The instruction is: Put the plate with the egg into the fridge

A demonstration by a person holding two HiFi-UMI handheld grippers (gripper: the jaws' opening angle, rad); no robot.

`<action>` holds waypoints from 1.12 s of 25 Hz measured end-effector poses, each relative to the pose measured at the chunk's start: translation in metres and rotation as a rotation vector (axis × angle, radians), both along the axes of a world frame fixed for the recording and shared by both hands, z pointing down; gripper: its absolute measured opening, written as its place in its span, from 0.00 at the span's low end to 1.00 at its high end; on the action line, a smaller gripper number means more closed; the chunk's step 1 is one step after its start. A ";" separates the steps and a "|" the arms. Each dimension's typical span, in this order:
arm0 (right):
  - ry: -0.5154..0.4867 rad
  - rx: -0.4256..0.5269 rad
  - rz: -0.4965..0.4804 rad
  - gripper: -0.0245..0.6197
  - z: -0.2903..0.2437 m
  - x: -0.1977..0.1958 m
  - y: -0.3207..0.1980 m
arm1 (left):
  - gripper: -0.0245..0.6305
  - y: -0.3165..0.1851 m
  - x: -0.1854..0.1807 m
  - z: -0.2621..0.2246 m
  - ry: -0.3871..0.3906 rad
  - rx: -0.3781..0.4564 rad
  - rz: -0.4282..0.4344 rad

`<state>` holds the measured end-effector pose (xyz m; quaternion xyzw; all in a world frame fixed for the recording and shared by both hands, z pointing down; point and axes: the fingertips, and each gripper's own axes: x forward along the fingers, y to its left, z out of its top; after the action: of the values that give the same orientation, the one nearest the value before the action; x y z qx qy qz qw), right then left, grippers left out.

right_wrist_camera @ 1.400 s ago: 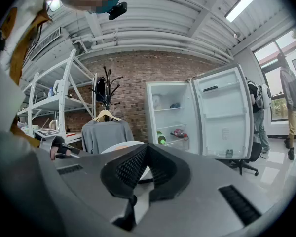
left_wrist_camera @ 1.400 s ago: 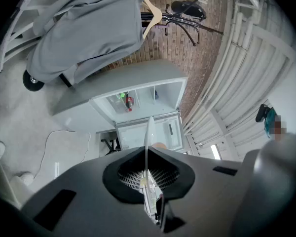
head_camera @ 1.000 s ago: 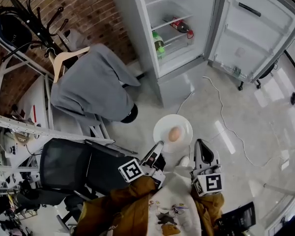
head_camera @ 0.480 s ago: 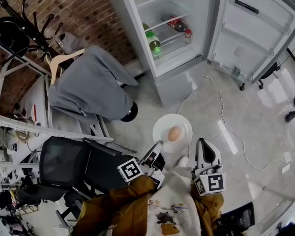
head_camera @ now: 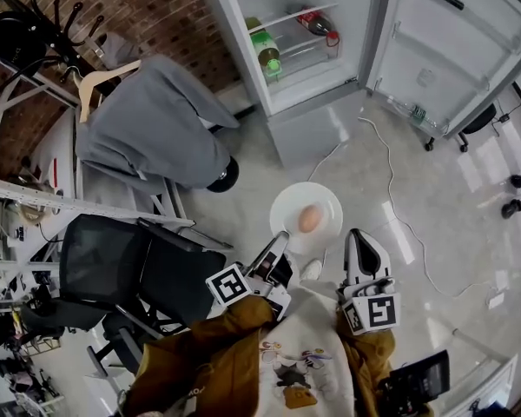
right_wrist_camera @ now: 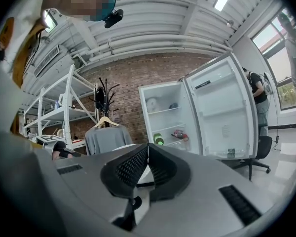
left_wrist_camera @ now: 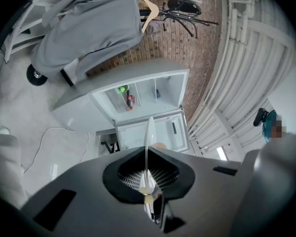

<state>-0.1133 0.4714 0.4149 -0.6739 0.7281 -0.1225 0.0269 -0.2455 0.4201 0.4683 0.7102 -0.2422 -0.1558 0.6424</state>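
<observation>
**A:** What is shown in the head view?
**B:** The plate [head_camera: 286, 205], with the egg [head_camera: 310, 219] on it, is held level above the floor [head_camera: 399, 172], well short of the open fridge [head_camera: 311, 130]. Its near rim is pinched by the left gripper [head_camera: 278, 254]. The right gripper [head_camera: 357, 241] is kept just beside its right rim.

**A:** And in the left gripper view?
**B:** The plate [left_wrist_camera: 149, 135] is seen edge-on, clamped between the jaws, with the fridge [left_wrist_camera: 84, 110] ahead.

**A:** The right gripper view?
**B:** The jaws are pressed together on nothing, and the fridge [right_wrist_camera: 163, 107] is faced.

**A:** Which step is judged to be in hand?
**B:** The carry. Next, the plate must be kept level, brought to a free shelf [head_camera: 291, 17] and slid in before the clamp is loosened.
</observation>
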 end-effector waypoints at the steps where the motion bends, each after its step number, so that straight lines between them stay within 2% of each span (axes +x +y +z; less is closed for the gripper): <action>1: -0.002 0.002 -0.003 0.05 0.000 0.001 0.001 | 0.06 0.001 0.002 0.000 0.002 0.001 -0.002; 14: -0.035 -0.021 -0.004 0.05 0.012 0.015 -0.034 | 0.06 -0.031 0.015 0.011 0.031 -0.035 -0.021; 28: -0.036 -0.078 0.042 0.05 0.016 0.044 -0.160 | 0.06 -0.163 0.044 0.016 0.050 -0.062 0.008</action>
<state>-0.0693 0.3111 0.4306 -0.6871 0.7080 -0.1623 0.0165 -0.2016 0.2569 0.4846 0.6868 -0.2279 -0.1636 0.6705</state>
